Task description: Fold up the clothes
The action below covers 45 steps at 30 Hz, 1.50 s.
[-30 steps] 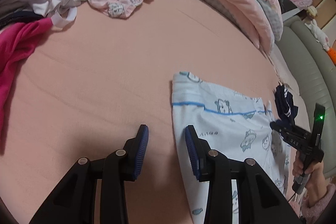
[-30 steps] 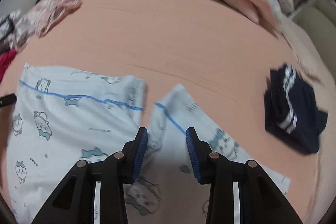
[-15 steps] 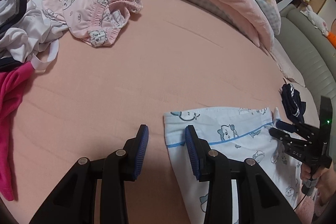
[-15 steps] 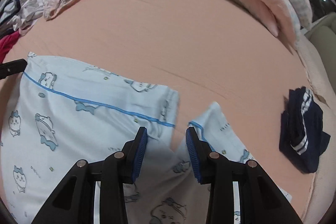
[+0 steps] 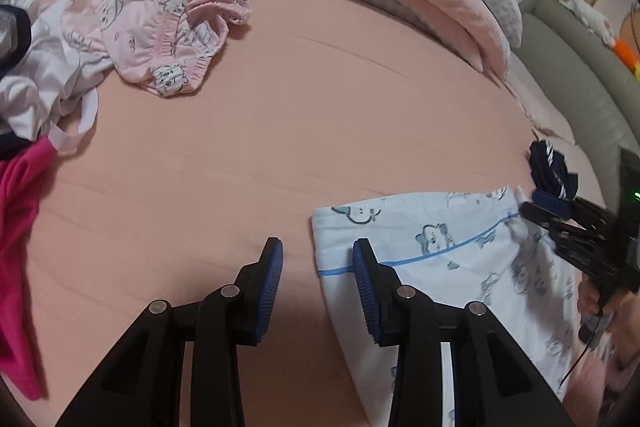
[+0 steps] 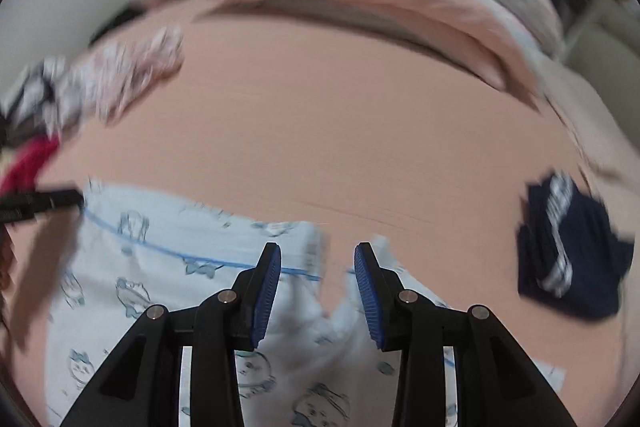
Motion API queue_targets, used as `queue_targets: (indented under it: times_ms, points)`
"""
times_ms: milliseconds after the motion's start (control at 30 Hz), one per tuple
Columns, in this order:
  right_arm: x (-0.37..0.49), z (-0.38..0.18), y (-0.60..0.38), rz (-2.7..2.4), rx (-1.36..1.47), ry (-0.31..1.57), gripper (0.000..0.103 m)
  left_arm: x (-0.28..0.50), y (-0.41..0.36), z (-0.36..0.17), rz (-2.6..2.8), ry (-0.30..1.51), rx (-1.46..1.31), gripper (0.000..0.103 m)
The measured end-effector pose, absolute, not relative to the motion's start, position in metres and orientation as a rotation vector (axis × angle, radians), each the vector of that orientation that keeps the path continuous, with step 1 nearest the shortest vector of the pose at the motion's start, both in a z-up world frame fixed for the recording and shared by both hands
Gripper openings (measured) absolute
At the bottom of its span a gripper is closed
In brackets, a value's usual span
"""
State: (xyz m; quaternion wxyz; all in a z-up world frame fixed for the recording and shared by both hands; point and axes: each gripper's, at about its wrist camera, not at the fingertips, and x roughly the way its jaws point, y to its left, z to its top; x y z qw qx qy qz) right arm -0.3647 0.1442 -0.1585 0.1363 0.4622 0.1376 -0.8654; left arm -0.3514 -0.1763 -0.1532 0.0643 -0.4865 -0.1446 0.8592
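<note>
On a pink bed (image 5: 304, 115), a heap of unfolded clothes (image 5: 132, 31) and a folded navy garment (image 6: 568, 263) flank pale blue printed pyjama trousers (image 5: 448, 259) lying flat beneath both grippers, left gripper (image 5: 318, 267) and right gripper (image 6: 318, 273) fingers apart, holding nothing.

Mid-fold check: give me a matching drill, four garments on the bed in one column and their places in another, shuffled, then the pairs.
Things:
1. light blue cartoon-print pyjama trousers
2. pink cartoon-print shorts
3. folded navy garment with white stripes
4. magenta garment

Places, as the left wrist view shows them:
A. far left edge
B. right edge, beyond the trousers
C. near right, beside the left gripper
D. far side, upper left

Pairs: 1-C, 2-D, 3-B, 4-A
</note>
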Motion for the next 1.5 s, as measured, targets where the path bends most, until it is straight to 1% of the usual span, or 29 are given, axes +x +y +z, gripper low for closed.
queue_targets:
  times_ms: [100,133,233,367,400,467,533,600,633,667,700,733,767,800,833,867,900,933,1000,1033,1067,1133,1200,1267,1333,1400,1433,1467,1500]
  points:
    - [-0.378,-0.192,0.137,-2.455,1.472,0.494,0.037,-0.352,-0.183,-0.156,2.59,-0.491,-1.486,0.033]
    - [-0.383,-0.197,0.145,-2.464,1.488,0.474,0.037,-0.352,-0.185,-0.157,2.592,-0.511,-1.488,0.033]
    - [-0.383,-0.193,0.175,-2.535,1.48,0.321,0.037,-0.354,-0.183,-0.156,2.583,-0.537,-1.467,0.033]
    - [-0.381,-0.191,0.203,-2.65,1.461,0.254,0.037,-0.356,-0.173,-0.162,2.498,-0.58,-1.438,0.033]
    - [-0.383,-0.19,0.205,-2.617,1.466,0.196,0.037,-0.356,-0.171,-0.165,2.468,-0.602,-1.429,0.033]
    - [-0.393,-0.185,0.201,-2.529,1.462,0.092,0.04,-0.355,-0.165,-0.166,2.475,-0.588,-1.418,0.033]
    - [-0.405,-0.184,0.198,-2.488,1.468,0.091,0.041,-0.356,-0.159,-0.165,2.481,-0.558,-1.407,0.033]
    - [-0.415,-0.189,0.195,-2.449,1.492,0.112,0.044,-0.358,-0.154,-0.163,2.465,-0.546,-1.409,0.033]
    - [-0.42,-0.194,0.19,-2.427,1.518,0.132,0.046,-0.359,-0.149,-0.162,2.478,-0.506,-1.411,0.033]
    - [-0.426,-0.2,0.186,-2.404,1.544,0.152,0.046,-0.36,-0.145,-0.161,2.49,-0.465,-1.413,0.025]
    - [-0.429,-0.203,0.182,-2.384,1.556,0.151,0.046,-0.36,-0.141,-0.161,2.516,-0.412,-1.419,0.012]
    - [-0.43,-0.203,0.181,-2.368,1.554,0.128,0.046,-0.361,-0.14,-0.162,2.524,-0.406,-1.425,0.004]
    - [-0.43,-0.202,0.179,-2.352,1.544,0.109,0.045,-0.362,-0.143,-0.16,2.524,-0.442,-1.413,0.004]
    - [-0.429,-0.2,0.176,-2.342,1.519,0.098,0.043,-0.363,-0.146,-0.159,2.523,-0.477,-1.402,0.004]
    - [-0.427,-0.198,0.173,-2.354,1.487,0.109,0.029,-0.364,-0.148,-0.157,2.523,-0.508,-1.391,0.004]
    - [-0.425,-0.196,0.17,-2.379,1.461,0.144,0.016,-0.364,-0.147,-0.154,2.544,-0.477,-1.389,0.004]
    - [-0.424,-0.195,0.168,-2.408,1.442,0.18,0.012,-0.364,-0.147,-0.151,2.564,-0.446,-1.386,0.005]
    - [-0.424,-0.194,0.167,-2.438,1.421,0.207,0.01,-0.364,-0.146,-0.148,2.583,-0.416,-1.384,0.007]
    - [-0.432,-0.19,0.171,-2.496,1.402,0.21,0.009,-0.368,-0.146,-0.152,2.569,-0.404,-1.422,0.009]
    - [-0.435,-0.189,0.175,-2.521,1.414,0.191,0.009,-0.372,-0.147,-0.155,2.553,-0.427,-1.46,0.013]
    - [-0.437,-0.189,0.179,-2.546,1.427,0.172,0.01,-0.372,-0.156,-0.158,2.548,-0.487,-1.469,0.022]
    - [-0.443,-0.19,0.182,-2.513,1.471,0.098,0.011,-0.369,-0.173,-0.16,2.544,-0.61,-1.457,0.03]
    - [-0.441,-0.189,0.184,-2.461,1.479,0.043,0.019,-0.367,-0.184,-0.16,2.527,-0.684,-1.437,0.03]
    - [-0.432,-0.181,0.185,-2.446,1.433,0.048,0.036,-0.368,-0.185,-0.164,2.486,-0.692,-1.44,0.03]
    - [-0.433,-0.184,0.18,-2.384,1.453,0.068,0.043,-0.368,-0.179,-0.171,2.438,-0.714,-1.425,0.03]
    - [-0.438,-0.19,0.174,-2.324,1.486,0.107,0.044,-0.368,-0.171,-0.176,2.431,-0.698,-1.41,0.029]
    - [-0.442,-0.196,0.17,-2.307,1.498,0.145,0.042,-0.368,-0.168,-0.174,2.445,-0.673,-1.403,0.029]
    - [-0.444,-0.201,0.165,-2.286,1.503,0.165,0.027,-0.368,-0.165,-0.173,2.45,-0.66,-1.4,0.015]
    - [-0.444,-0.204,0.161,-2.275,1.498,0.168,0.019,-0.369,-0.163,-0.173,2.439,-0.658,-1.403,0.005]
